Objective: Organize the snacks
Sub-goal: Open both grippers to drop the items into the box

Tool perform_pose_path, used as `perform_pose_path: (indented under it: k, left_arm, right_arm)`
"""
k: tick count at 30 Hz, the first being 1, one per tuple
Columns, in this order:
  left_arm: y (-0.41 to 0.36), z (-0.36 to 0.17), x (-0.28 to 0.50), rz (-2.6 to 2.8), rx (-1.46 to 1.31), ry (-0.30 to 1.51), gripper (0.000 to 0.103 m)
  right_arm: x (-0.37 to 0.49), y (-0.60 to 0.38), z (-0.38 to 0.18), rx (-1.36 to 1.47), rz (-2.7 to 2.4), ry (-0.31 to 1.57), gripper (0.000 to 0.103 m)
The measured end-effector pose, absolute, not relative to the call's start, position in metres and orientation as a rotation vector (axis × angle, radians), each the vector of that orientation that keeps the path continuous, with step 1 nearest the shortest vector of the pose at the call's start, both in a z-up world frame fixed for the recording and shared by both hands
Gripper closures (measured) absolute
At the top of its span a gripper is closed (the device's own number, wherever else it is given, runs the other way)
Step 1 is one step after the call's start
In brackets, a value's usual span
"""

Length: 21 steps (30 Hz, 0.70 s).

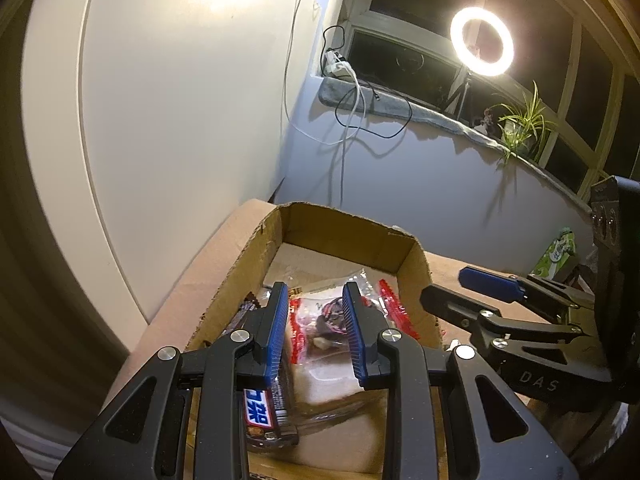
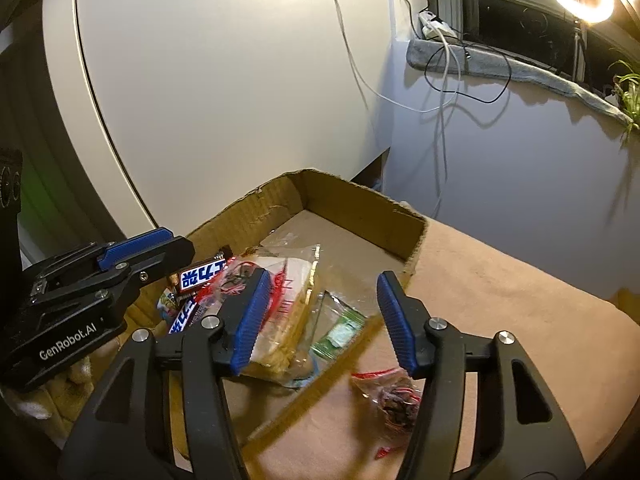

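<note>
Chocolate bar (image 1: 264, 408) in the cardboard box (image 1: 240, 264): upper end hidden behind the left gripper's (image 1: 316, 334) near finger, wrapper print only partly readable. Red-trimmed clear packet (image 1: 332, 320) between those fingers: contents too blurred to name. Near wall of the box cut off by the bottom edge. In the right wrist view, small clear packet (image 2: 394, 398) on the brown cover by the box's right wall: half covered by the right gripper's (image 2: 326, 320) finger, dark contents unidentifiable. Green packet (image 2: 340, 336) smeared, label unreadable.
</note>
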<state>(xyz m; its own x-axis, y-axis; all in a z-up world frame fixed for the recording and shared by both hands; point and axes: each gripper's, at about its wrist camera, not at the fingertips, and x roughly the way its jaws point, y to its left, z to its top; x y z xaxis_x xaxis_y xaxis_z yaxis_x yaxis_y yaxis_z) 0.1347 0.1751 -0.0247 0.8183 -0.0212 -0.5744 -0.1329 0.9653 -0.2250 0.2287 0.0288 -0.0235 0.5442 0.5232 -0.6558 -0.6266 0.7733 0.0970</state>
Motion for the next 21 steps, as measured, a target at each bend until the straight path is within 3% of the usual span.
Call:
perform_pose_path:
  k: [10,21]
  left_arm:
    - [0.136,-0.018,0.141,-0.030,-0.226,0.614,0.077]
    - [0.067,-0.028,0.154,-0.163,-0.169,0.683,0.077]
  right_arm:
    - [0.231,-0.038,-0.018,-0.121,0.588,0.718,0.036]
    - [0.244,-0.128,-0.038,-0.096,0.447,0.801,0.036]
